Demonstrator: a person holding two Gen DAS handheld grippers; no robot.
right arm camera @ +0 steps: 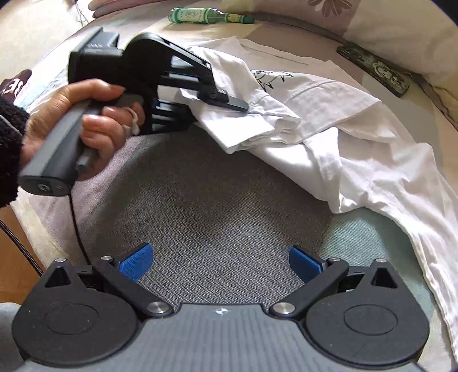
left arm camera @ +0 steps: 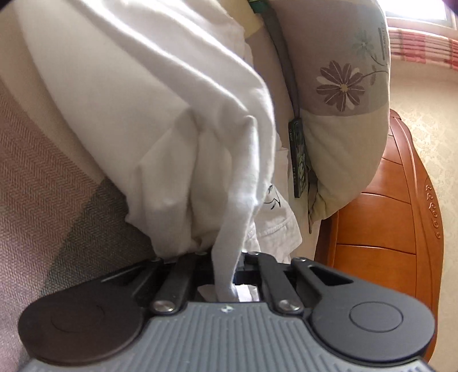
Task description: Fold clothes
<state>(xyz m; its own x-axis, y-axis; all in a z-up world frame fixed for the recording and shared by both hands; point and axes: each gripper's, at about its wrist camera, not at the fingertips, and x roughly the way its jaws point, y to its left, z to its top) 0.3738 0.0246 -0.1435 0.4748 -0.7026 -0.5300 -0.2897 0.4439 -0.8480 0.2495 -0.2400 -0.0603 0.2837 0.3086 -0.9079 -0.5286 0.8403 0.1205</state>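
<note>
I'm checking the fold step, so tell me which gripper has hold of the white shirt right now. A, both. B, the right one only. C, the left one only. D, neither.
C: the left gripper is clamped on a bunched fold of the white shirt, while the right gripper hangs wide open over bare grey bedding, touching no cloth.

The bed [right arm camera: 217,200] carries everything, covered by a woven bedspread [right arm camera: 200,183] with a grey patch in the middle and pale beige and pinkish zones around it. A white shirt [right arm camera: 352,160] lies crumpled on the bedspread, just right of the grey patch. Beyond the shirt, a green bottle [right arm camera: 206,15] lies on its side. A dark patterned flat case [right arm camera: 375,68] rests past the shirt's far edge, against a flowered pillow [right arm camera: 400,25].
</note>
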